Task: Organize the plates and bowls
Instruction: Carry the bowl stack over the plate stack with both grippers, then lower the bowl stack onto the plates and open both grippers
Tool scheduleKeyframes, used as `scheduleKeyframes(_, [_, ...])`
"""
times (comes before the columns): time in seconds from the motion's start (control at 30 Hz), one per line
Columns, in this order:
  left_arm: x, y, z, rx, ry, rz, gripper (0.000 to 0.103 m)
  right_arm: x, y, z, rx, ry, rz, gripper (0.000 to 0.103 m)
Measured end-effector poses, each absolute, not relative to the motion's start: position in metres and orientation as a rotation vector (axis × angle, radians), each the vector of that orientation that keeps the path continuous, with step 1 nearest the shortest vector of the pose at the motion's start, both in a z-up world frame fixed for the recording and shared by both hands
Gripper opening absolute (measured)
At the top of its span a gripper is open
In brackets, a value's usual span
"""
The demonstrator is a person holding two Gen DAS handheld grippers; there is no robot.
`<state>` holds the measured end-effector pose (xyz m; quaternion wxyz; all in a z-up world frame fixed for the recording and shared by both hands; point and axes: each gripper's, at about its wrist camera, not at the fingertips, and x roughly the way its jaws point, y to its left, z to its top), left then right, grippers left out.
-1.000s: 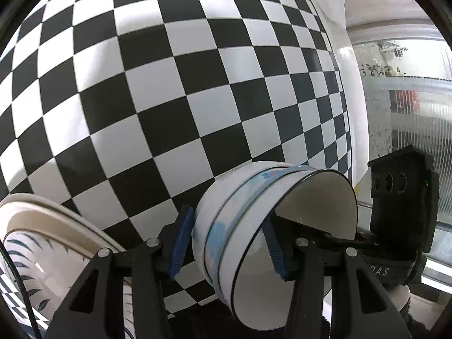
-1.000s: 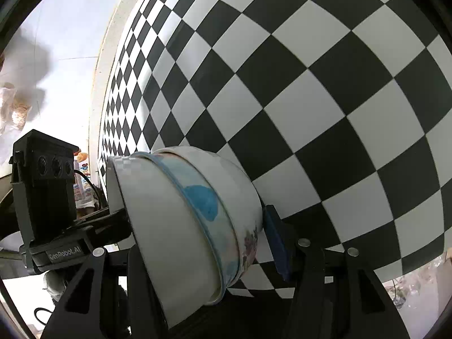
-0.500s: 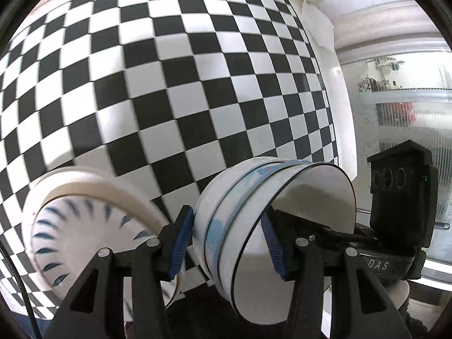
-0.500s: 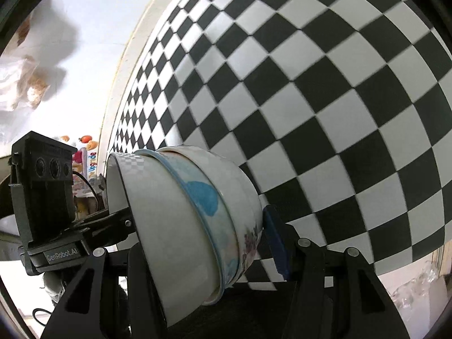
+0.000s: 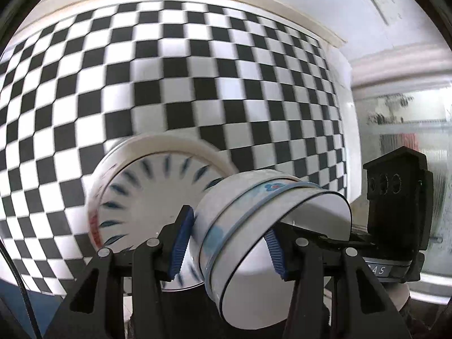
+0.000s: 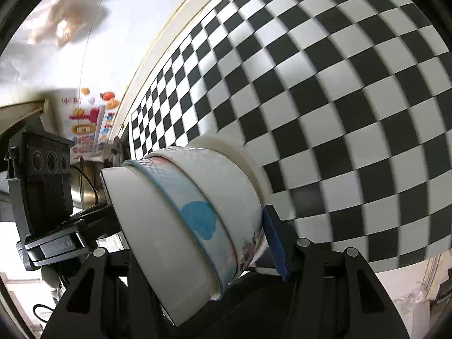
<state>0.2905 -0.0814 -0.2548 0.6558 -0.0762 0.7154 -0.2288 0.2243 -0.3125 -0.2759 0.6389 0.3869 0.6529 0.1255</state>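
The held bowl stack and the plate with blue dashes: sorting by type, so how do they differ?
The bowl stack is deep-walled, several nested, tipped on its side between both tongs, left tongs and right tongs. The plate is shallow, ringed with blue dashes, and ungripped on the checkered cloth. Both are mostly white.

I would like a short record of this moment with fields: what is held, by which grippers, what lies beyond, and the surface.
held: stack of nested bowls, tilted on its side
left gripper: shut on the stack's rim
right gripper: shut on the same stack, opposite side
beyond: white bowl with blue dashes, behind the stack
surface: black-and-white checkered cloth
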Motion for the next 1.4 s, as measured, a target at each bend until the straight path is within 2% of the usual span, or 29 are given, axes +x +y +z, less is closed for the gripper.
scheduleKeyframes(0.33, [0.283,-0.030,-0.290,-0.278,1.668,-0.399,0.046,0.241,-0.258,-0.319,0.812,1.631,0.341,0.055])
scheduleKeyframes(0.57, [0.286,-0.016,-0.299,-0.291,1.666,-0.350,0.046,0.261,-0.233,-0.340,0.777,1.662,0.364,0.055])
scheduleKeyframes(1.4, [0.282,-0.013,-0.304,-0.299,1.658,-0.325,0.046,0.276,-0.229,-0.334,0.700,1.624,0.334,0.051])
